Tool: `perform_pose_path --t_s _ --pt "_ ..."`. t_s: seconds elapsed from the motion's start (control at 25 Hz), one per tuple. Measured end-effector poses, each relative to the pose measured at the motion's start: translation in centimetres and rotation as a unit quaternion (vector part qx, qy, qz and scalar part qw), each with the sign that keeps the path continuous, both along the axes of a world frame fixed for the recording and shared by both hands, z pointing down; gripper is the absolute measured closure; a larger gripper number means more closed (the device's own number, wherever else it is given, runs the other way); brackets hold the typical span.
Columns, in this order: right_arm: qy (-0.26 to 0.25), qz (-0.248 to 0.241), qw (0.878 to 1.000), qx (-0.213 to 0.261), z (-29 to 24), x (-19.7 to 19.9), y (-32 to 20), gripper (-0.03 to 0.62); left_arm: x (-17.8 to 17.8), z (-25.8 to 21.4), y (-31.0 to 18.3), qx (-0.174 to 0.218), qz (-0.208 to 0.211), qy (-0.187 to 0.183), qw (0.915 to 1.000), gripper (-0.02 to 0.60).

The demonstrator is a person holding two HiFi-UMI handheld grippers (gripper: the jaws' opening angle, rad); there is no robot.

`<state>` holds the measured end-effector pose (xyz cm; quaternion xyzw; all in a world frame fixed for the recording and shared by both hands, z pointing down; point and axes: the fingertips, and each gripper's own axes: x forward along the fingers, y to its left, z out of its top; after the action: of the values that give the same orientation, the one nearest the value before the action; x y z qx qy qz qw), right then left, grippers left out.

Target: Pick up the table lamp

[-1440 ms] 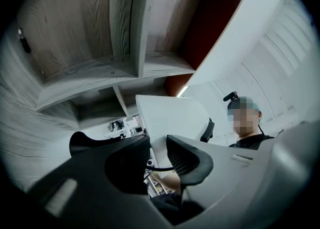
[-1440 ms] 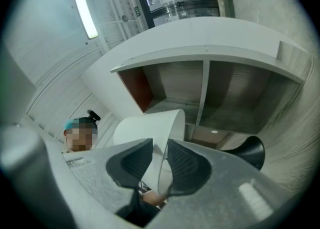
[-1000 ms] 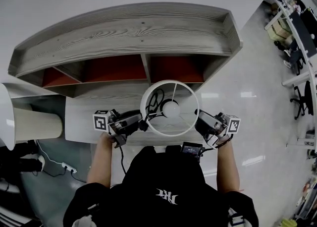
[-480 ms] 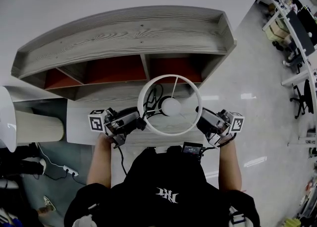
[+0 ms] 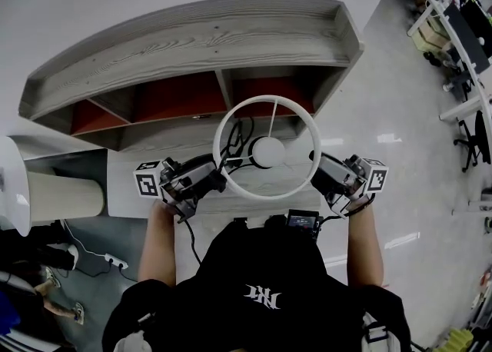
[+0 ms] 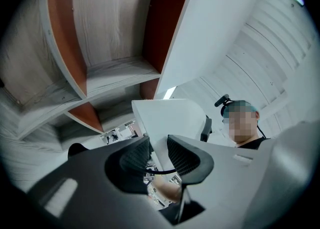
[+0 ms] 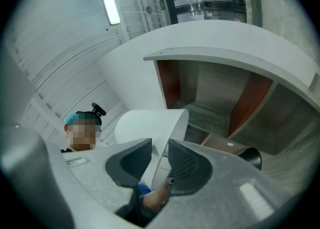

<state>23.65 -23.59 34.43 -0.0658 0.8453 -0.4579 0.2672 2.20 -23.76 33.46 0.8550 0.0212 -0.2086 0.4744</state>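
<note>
Lift step: left claw [image 5: 221, 179] and right claw [image 5: 316, 167] each pinch the table lamp shade [image 5: 269, 101] wall, on opposite sides, right jaws have just been opening slightly; next, firm up and raise level.

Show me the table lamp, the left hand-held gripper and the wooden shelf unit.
table lamp [image 5: 267, 151]: head view, round hub inside the shade.
left hand-held gripper [image 6: 158, 143]: left gripper view, between its fingertips.
wooden shelf unit [image 5: 192, 39]: head view, top board.
</note>
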Motion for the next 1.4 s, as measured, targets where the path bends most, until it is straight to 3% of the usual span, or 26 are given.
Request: perform_pose_path --t_s 1.4 --pt "-0.015 0.010 1.000 0.020 -0.8 0.2 -0.2 0.491 0.4 -1.3 0.4 0.033 0.012 -0.010 0.9993 0.472"
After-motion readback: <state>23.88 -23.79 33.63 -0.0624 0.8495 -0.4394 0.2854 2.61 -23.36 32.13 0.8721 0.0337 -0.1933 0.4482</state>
